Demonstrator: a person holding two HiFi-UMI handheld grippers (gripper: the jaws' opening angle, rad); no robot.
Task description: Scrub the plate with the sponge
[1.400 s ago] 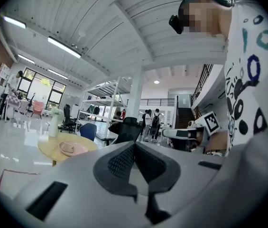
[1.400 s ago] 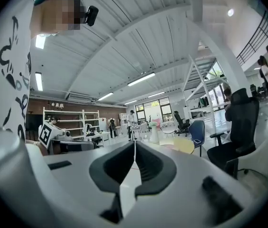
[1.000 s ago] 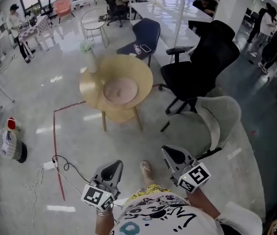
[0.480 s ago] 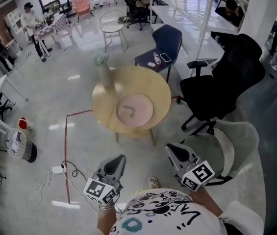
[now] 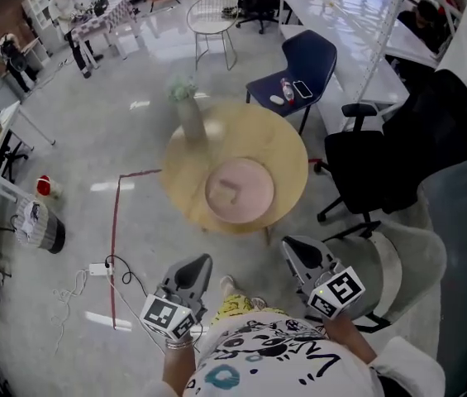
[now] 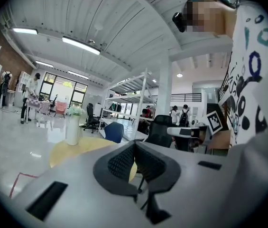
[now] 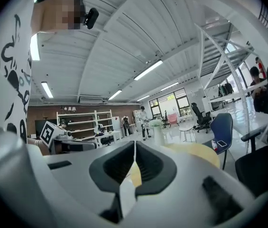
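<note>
A grey polished floor (image 5: 92,155) fills the hall. A long white table (image 5: 340,23) runs along the far right. A round wooden table (image 5: 278,139) stands in the middle, ahead of the person. To its right is a black chair (image 5: 407,147), and nearer, at the person's right, a grey chair (image 5: 407,259). A blue chair (image 5: 316,56) stands just beyond the round table.

The pink plate (image 5: 254,201) lies flat on the near half of the round table, well ahead of both grippers. A small darker mark lies on it, too blurred to name, and I cannot tell where the sponge is. A pale vase (image 5: 190,121) with greenery stands upright at the table's far left edge, blurred.

The left gripper (image 5: 193,267) and the right gripper (image 5: 297,248) are held close to the person's chest, side by side and apart, both pointing towards the table. In each gripper view the two jaws are pressed together with nothing between them.

A red tape line (image 5: 115,246) runs along the floor left of the table, and a power strip (image 5: 97,269) with its cable lies beside it. A bottle (image 5: 287,89) and a phone (image 5: 302,88) lie on the blue chair's seat.
</note>
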